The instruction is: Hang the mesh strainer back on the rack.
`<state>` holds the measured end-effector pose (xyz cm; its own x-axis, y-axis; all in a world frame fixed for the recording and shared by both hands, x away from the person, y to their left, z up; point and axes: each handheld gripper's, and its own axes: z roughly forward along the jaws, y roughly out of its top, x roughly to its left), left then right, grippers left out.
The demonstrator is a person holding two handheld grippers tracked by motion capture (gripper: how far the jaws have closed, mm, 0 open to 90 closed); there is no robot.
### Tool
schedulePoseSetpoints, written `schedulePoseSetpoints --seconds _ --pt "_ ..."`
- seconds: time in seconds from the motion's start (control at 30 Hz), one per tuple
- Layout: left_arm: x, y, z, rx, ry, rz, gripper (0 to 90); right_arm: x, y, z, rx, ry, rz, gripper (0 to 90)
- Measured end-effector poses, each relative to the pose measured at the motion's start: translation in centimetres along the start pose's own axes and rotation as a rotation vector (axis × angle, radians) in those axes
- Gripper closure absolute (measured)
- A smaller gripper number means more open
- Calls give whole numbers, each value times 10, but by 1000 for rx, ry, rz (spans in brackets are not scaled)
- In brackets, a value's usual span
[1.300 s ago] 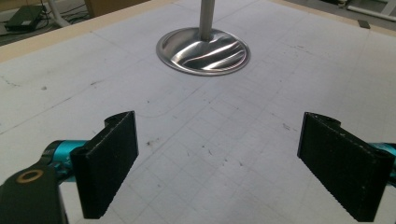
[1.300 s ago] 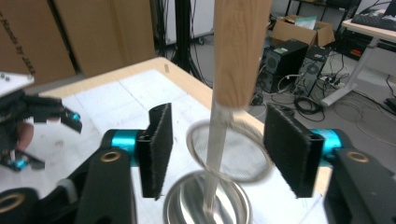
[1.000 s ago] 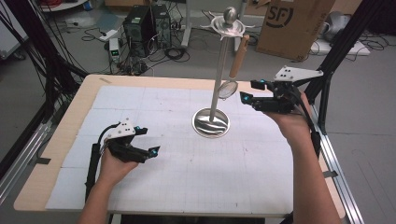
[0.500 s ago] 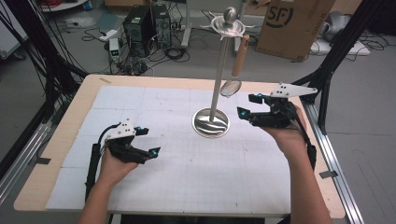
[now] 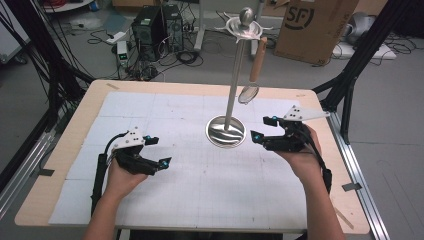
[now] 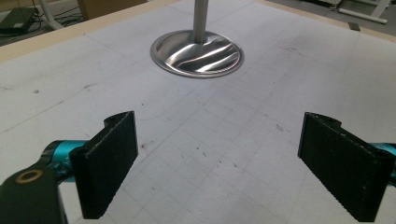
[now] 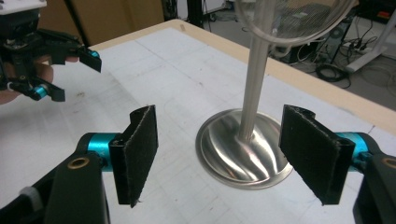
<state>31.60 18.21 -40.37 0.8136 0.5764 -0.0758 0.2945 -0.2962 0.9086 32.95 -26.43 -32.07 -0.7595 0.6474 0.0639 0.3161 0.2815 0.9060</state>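
At the near edge of the table (image 5: 60,210), the person's forearms enter, each hand holding a gripper. The left gripper (image 5: 159,152) sits low over the white gridded mat (image 5: 200,200) toward the near-left corner, jaws spread wide and nothing between them; in the left gripper view its pads (image 6: 109,163) stand far apart over bare mat. The right gripper (image 5: 262,131) is toward the right edge, pointing left at the stand. Its jaws have just been opening and now stand spread, with nothing held; in the right gripper view the pads (image 7: 140,151) frame the stand's base without touching it.

The steel stand (image 5: 235,90) occupies the middle of the mat, its round dished base (image 5: 226,131) just beside the right gripper's tips and well apart from the left gripper. Its upright post rises to a disc-shaped top with a ball finial (image 5: 246,15). A strainer (image 5: 248,93) with a wooden handle (image 5: 257,60) hangs from the top, mesh bowl downward, beside the post and clear of the base.

Beyond the far edge, on the floor, stand a black computer tower (image 5: 150,25) among loose cables at the far left, and a cardboard box (image 5: 315,25) at the far right. The box bears printed letters reading "SF" inside rounded brackets. No other writing is legible.
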Motion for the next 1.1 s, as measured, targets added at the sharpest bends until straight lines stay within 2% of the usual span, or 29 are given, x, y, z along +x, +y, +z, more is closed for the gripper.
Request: schedulePoseSetpoints --seconds 0.33,0.53,0.73,1.0,1.1 --pt "2 0 -2 -8 4 -6 127 2 -27 8 24 -5 23 231" --pt "1 0 -1 -6 -1 0 127 7 -42 11 20 -10 18 211" --pt "1 1 -2 -12 -6 -2 126 13 -58 15 45 5 16 199" --pt "-3 2 -4 -12 -9 9 126 20 -72 19 49 17 24 194" --pt "-3 1 -4 -12 -9 7 126 22 -73 20 63 11 11 186"
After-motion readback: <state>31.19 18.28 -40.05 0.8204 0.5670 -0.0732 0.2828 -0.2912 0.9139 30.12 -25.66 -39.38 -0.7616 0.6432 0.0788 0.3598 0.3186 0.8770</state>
